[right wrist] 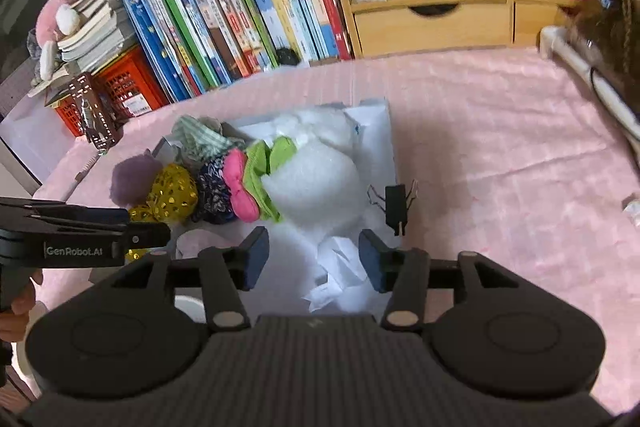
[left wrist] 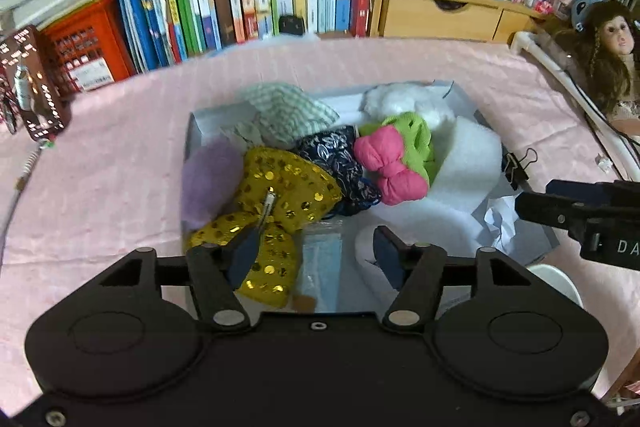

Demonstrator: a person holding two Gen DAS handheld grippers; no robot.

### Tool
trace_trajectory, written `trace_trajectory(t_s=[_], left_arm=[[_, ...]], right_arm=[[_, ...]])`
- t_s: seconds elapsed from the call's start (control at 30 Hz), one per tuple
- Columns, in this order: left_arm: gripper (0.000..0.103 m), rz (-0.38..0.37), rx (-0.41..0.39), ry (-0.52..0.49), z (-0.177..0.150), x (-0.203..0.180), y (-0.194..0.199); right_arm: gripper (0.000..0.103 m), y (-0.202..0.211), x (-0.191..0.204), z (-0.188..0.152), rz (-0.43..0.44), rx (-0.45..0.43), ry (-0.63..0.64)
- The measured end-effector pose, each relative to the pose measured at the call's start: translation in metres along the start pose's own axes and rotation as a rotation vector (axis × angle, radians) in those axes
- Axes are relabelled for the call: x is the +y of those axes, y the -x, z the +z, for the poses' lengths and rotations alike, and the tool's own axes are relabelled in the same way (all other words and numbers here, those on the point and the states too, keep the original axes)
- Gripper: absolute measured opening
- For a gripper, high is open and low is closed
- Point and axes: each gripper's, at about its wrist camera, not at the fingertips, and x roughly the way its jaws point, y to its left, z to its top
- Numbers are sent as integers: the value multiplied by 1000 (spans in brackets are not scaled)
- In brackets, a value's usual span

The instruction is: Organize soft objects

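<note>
Both hand-held grippers, left (left wrist: 316, 251) and right (right wrist: 314, 254), hover spread with nothing between their pads, over the near end of a shallow white box (left wrist: 194, 131) on a pink tabletop (left wrist: 100, 167). Inside the box: white foam (left wrist: 472, 163) at its right, then a gold sequined bow (left wrist: 280, 195), a purple pompom (left wrist: 210, 179) at its left, a pink-and-green scrunchie (left wrist: 390, 163).

Both wrist cameras look steeply down and forward, close above the shallow box (left wrist: 194, 131) of soft items on the pink cloth (left wrist: 100, 167). The left view sits over the box's near-left corner, the right view over its near-right side. The 2 views share the box and the book row (right wrist: 248, 11) behind it.
</note>
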Motion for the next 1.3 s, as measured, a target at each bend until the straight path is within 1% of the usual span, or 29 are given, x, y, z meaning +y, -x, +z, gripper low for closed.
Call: trace_trajectory(t_s=[0.1, 0.23, 0.5, 0.57, 0.63, 0.83, 1.0, 1.13, 1.3], left_arm=[[64, 9, -35, -3, -5, 2, 14], [72, 3, -88, -2, -16, 2, 36], [74, -14, -179, -6, -41, -8, 76], [77, -15, -198, -14, -48, -11, 85], [79, -16, -214, -17, -55, -14, 92], [79, -15, -253, -23, -79, -21, 111], [79, -22, -285, -28, -98, -27, 125], [81, -35, -309, -23, -112, -29, 133], [83, -37, -344, -6, -133, -33, 138]], right_arm=[[71, 12, 5, -1, -11, -37, 20], [77, 29, 14, -4, -28, -93, 51], [85, 68, 32, -17, -51, -224, 129], [87, 78, 36, -21, -52, -256, 148], [88, 86, 40, -26, -52, -285, 165], [88, 108, 43, -43, -42, -326, 169], [89, 122, 47, -60, -54, -358, 195], [91, 132, 51, -74, -63, -393, 226], [98, 138, 54, -91, -64, -436, 257]])
